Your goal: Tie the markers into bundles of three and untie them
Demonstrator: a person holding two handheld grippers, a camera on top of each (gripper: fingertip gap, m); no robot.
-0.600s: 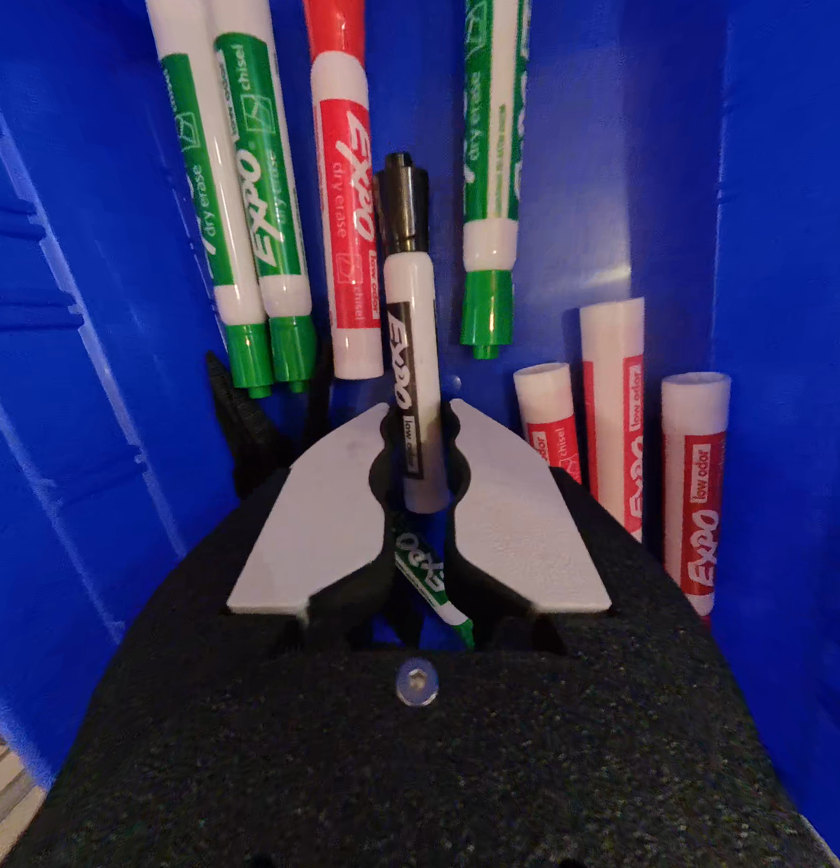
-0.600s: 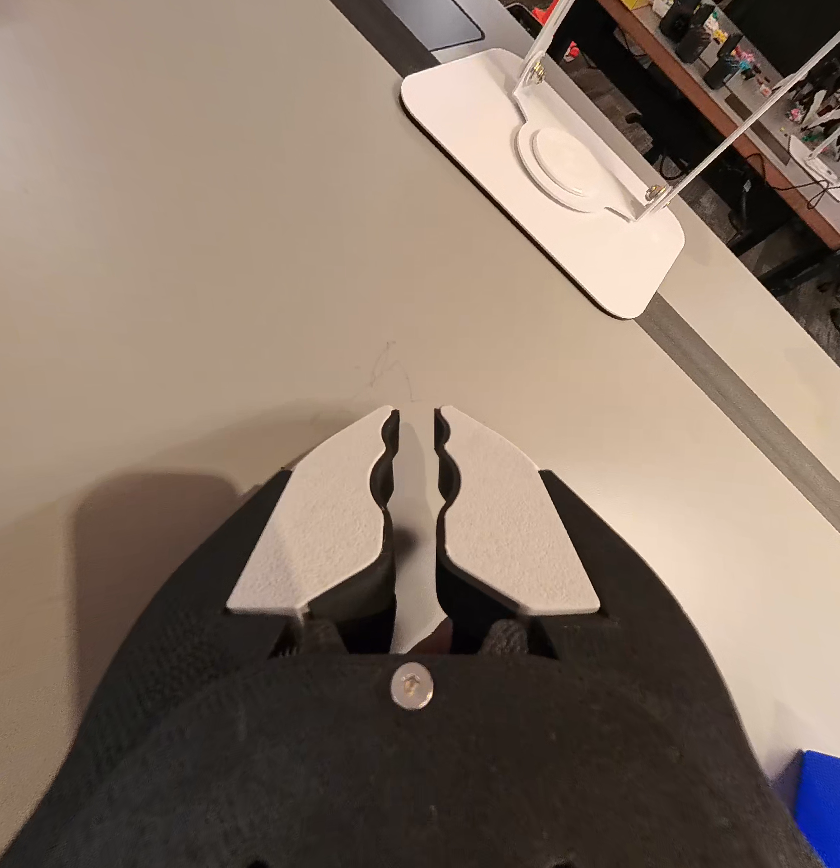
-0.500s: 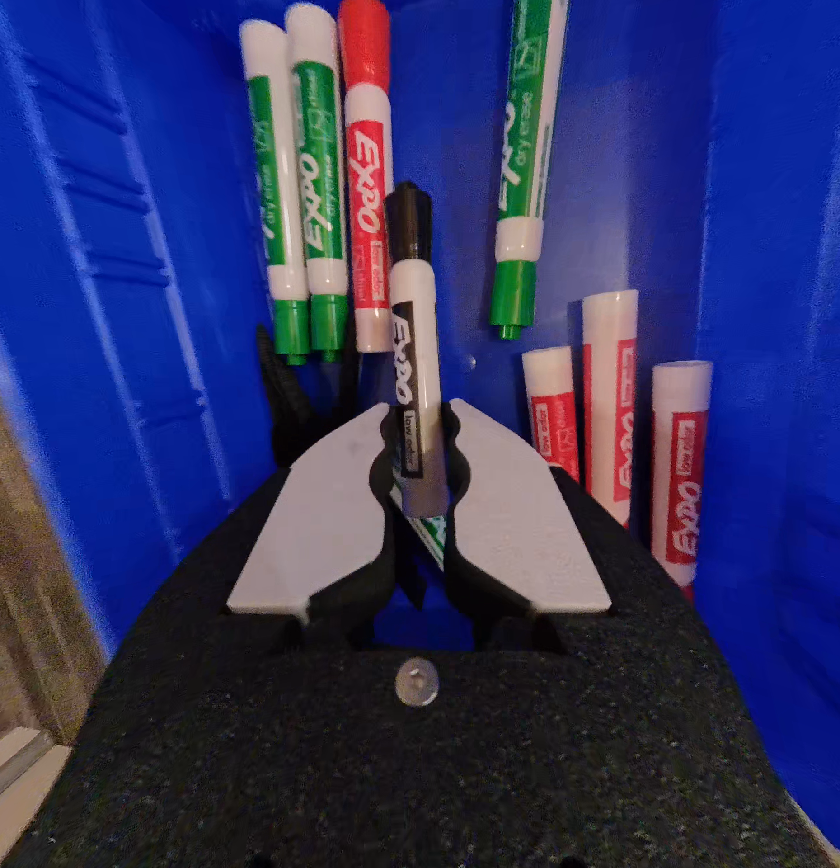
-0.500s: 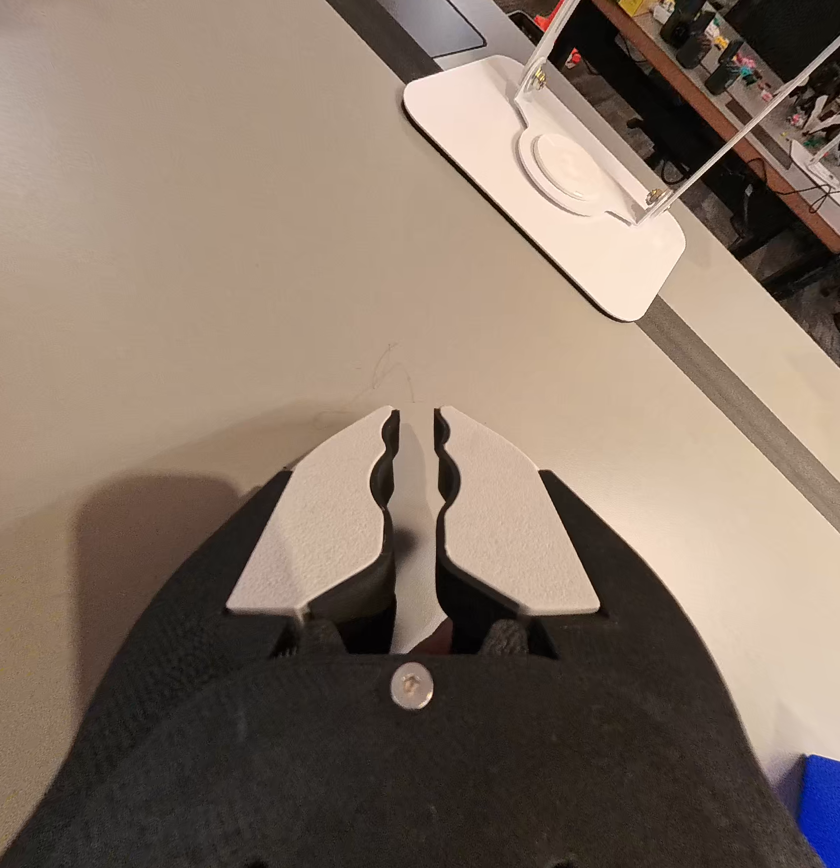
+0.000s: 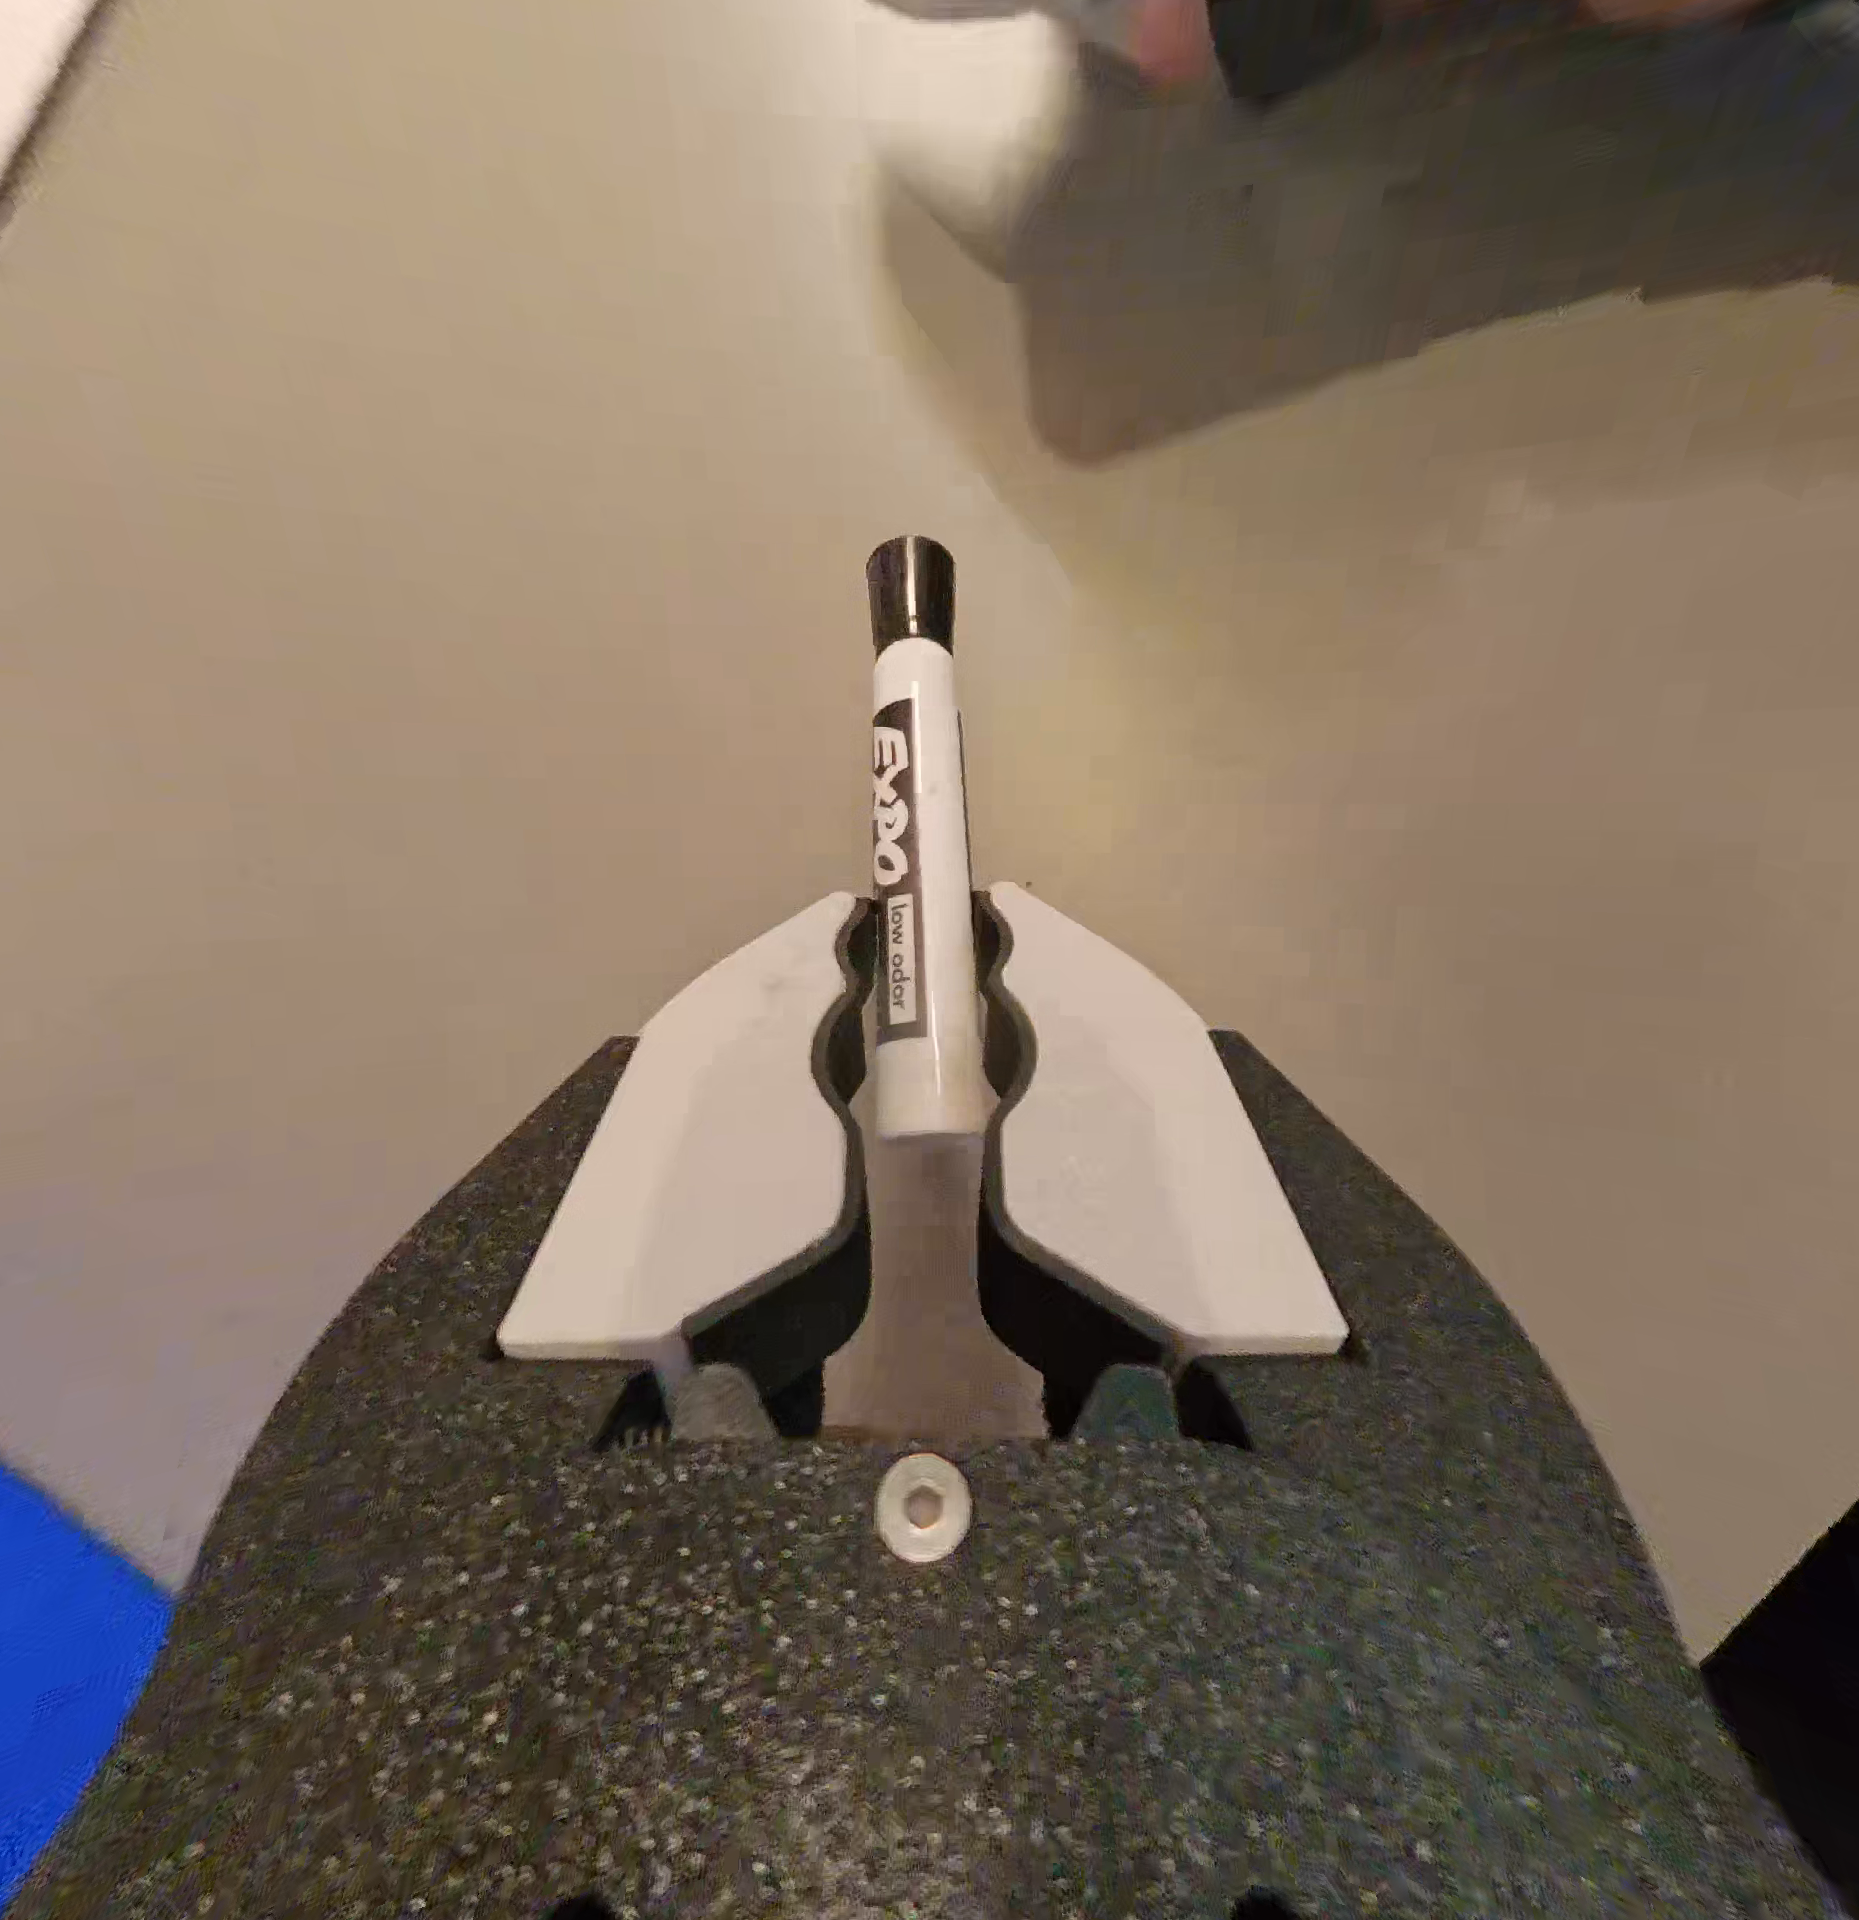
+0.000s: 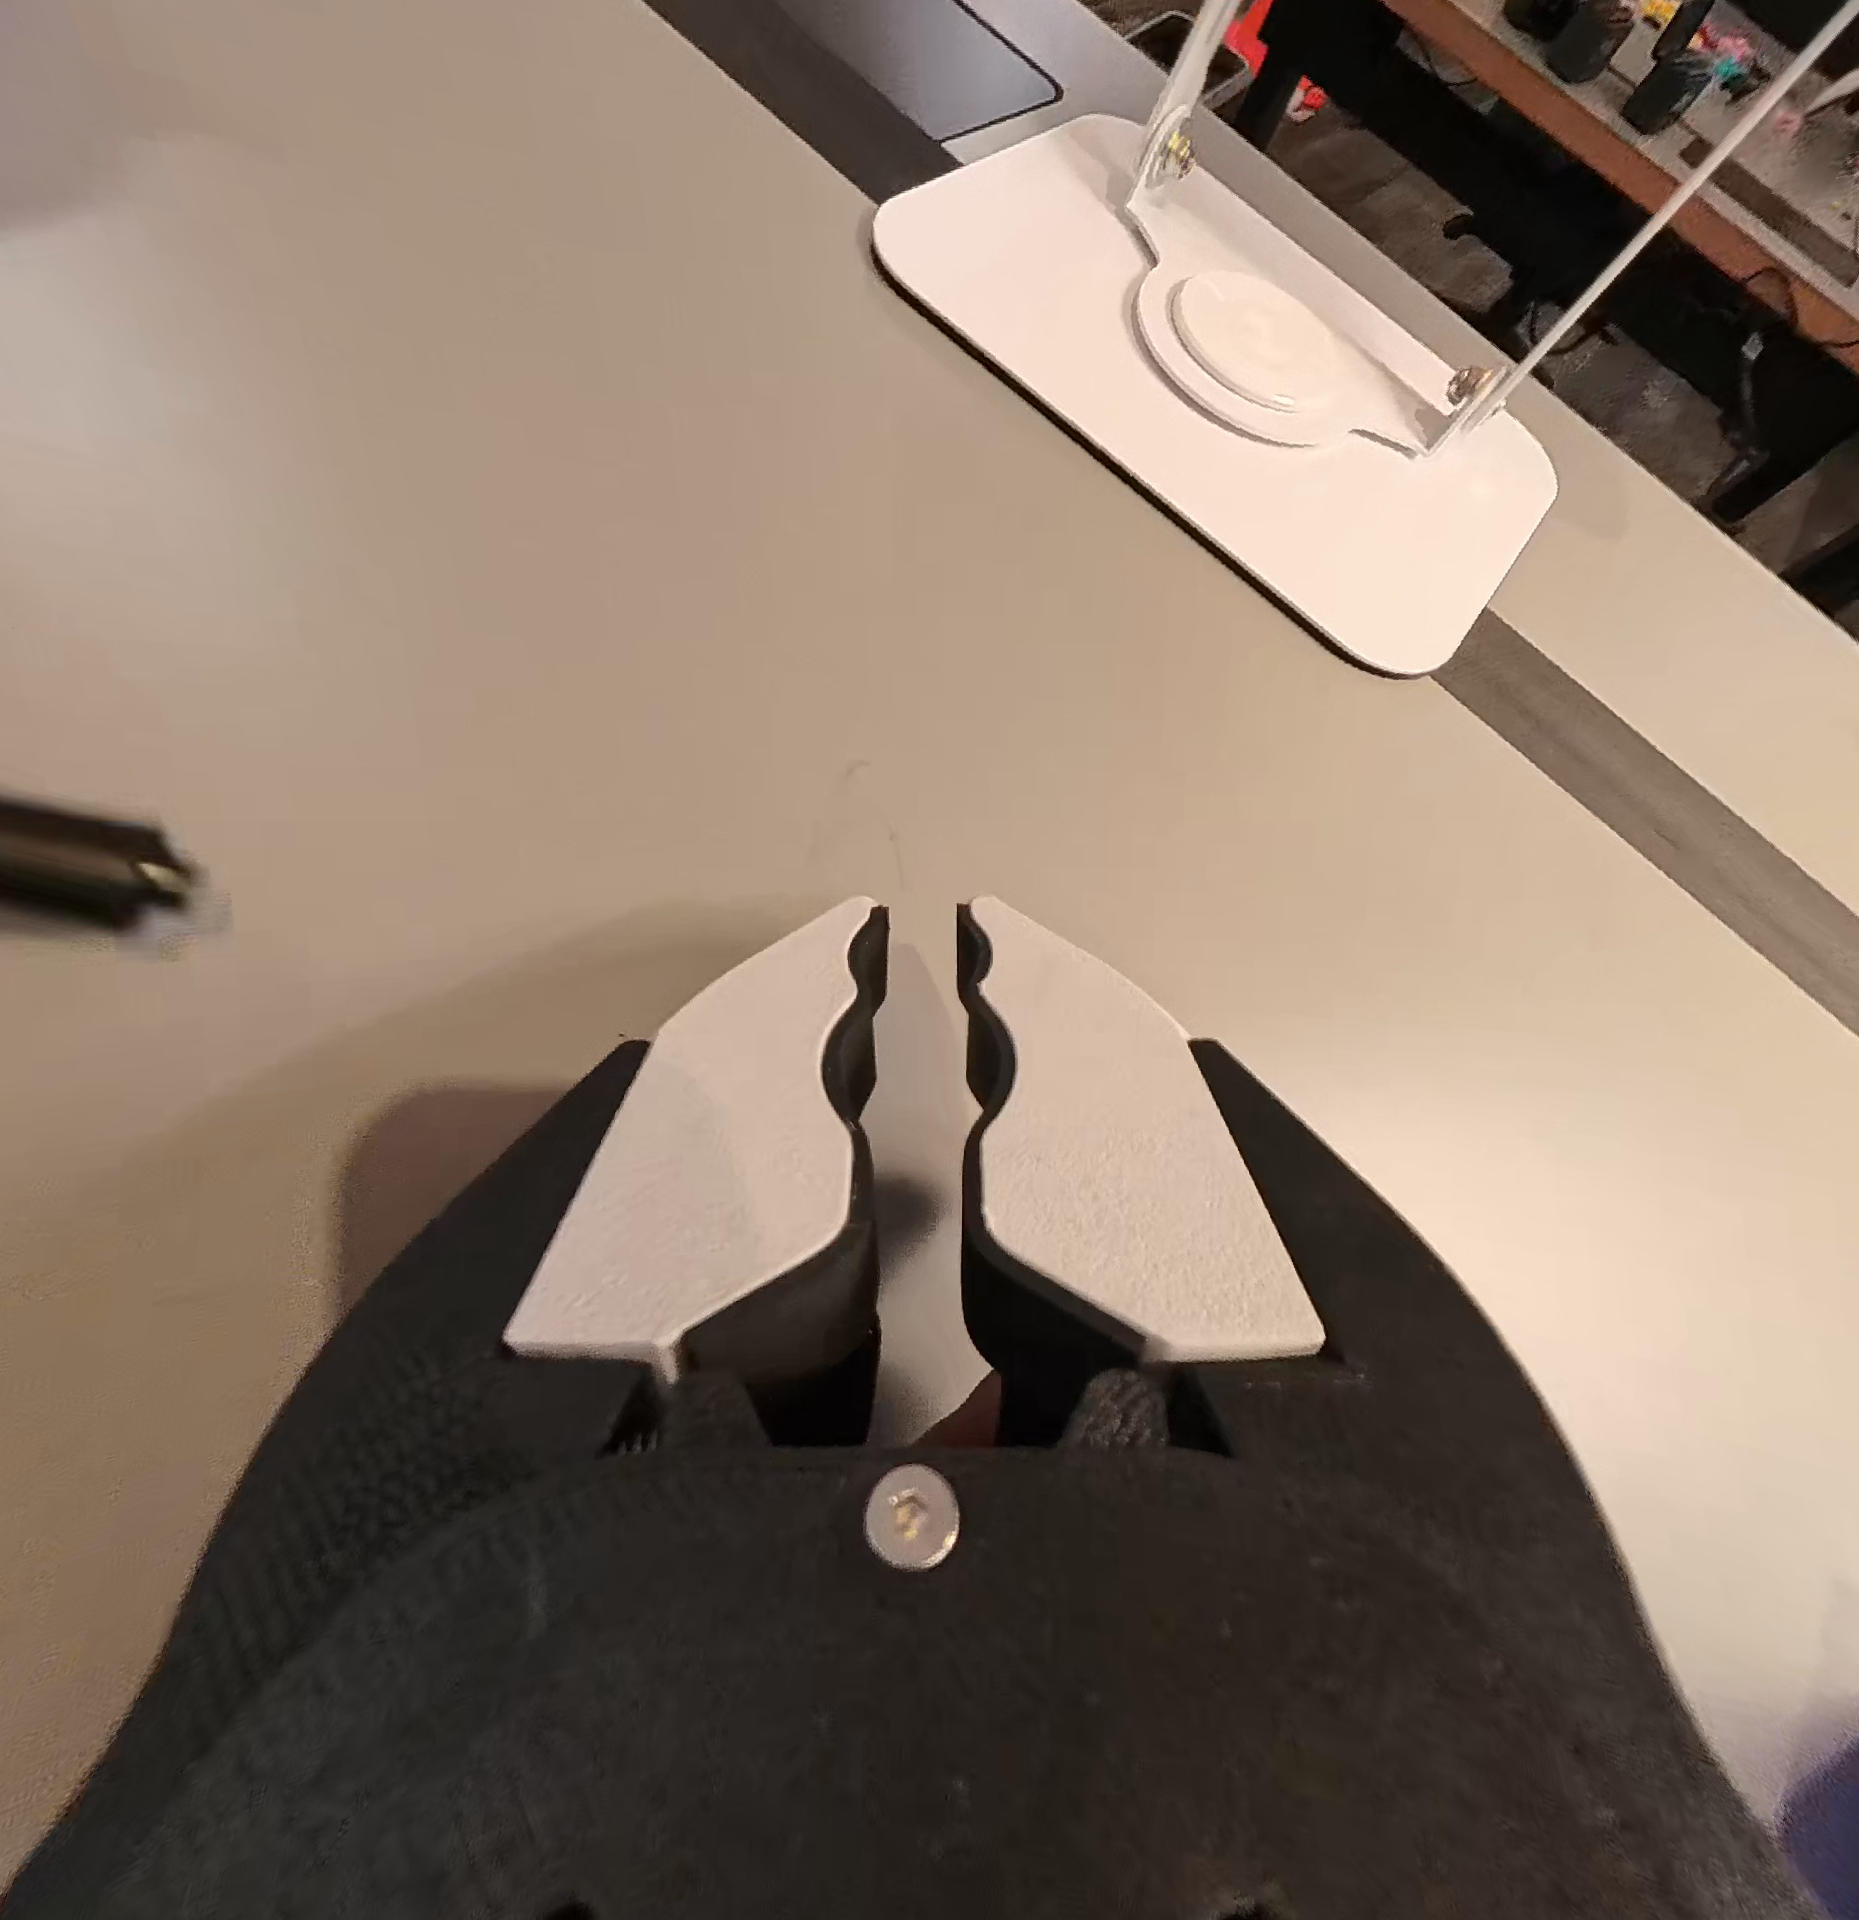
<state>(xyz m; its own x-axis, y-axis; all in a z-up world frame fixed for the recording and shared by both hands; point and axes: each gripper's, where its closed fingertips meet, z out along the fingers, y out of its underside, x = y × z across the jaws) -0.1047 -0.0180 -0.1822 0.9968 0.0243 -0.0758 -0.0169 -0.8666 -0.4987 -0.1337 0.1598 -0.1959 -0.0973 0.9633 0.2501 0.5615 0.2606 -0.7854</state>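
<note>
1. The left tongs (image 5: 920,914) are clamped on a black-capped marker (image 5: 917,883), pinching its rear half so that the capped end sticks out ahead along the fingers. A hold near the tail leaves most of the barrel free, which I judge suits laying it flat beside others.

2. The marker hangs above bare table (image 5: 385,623), not touching it. A corner of the blue bin (image 5: 42,1621) shows at the lower left of that view, just beside the tongs, so the marker is out of the bin and over open surface where a bundle could be gathered.

3. The right tongs (image 6: 922,920) hold nothing; their fingers stand a narrow gap apart, low over the table, probably waiting to steady or receive the marker.

4. In the right wrist view the marker's dark cap shows blurred at the left edge, well apart from the right tongs.

5. A white stand base (image 6: 1216,384) sits toward the table's far right edge, away from the working area.

6. No tie or band is visible, so bundling looks barely begun.
</note>
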